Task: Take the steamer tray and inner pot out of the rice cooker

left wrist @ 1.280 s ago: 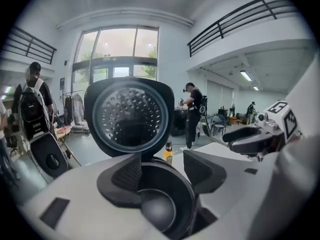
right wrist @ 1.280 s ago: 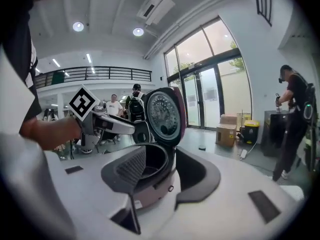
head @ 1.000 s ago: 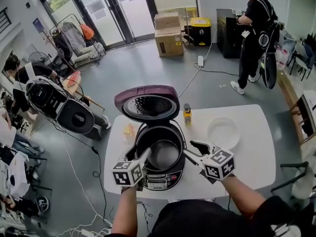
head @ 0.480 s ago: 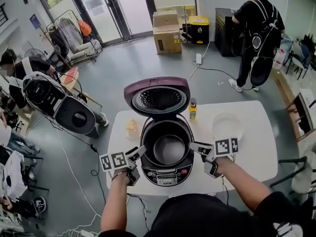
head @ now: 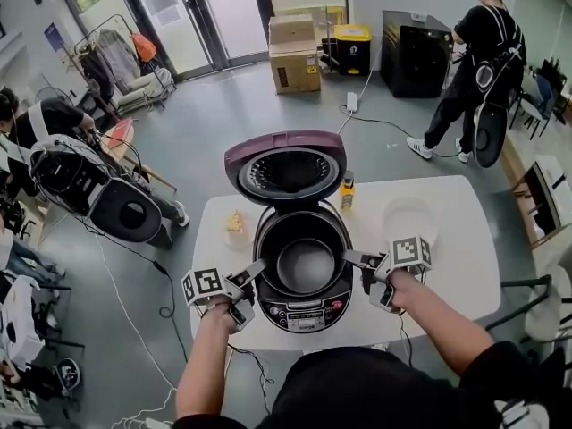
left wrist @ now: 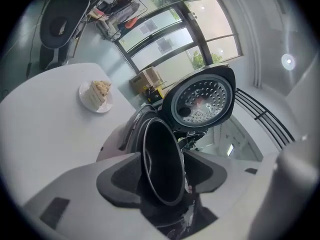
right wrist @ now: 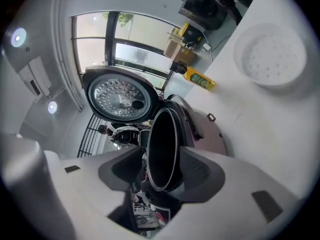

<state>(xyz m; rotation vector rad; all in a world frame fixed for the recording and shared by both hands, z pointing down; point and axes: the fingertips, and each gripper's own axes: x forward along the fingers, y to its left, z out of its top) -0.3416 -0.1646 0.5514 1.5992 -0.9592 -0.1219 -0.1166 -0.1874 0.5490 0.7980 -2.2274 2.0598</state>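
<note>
The rice cooker (head: 304, 309) stood open near the front edge of the white surface (head: 447, 280), its maroon lid (head: 286, 170) tipped back. The dark inner pot (head: 306, 264) sat down in the cooker body. The white, perforated steamer tray (head: 407, 217) lay on the surface to the cooker's right, apart from it (already out of the cooker).

The left tongs (head: 253, 273) reached in at the pot's left rim and the right tongs (head: 351, 259) at its right rim. In the left gripper view the jaws stood spread, with the pot's rim showing in the gap between them and neither pad pressing on it. In the right gripper view the jaws were likewise spread and had just been opening wider, with the pot's rim in the gap between them, unpinched.

A yellow bottle (head: 347, 190) stood on the surface just beside the lid, on its right. A slice of cake (head: 234, 224) on a small plate lay to the cooker's left.
</note>
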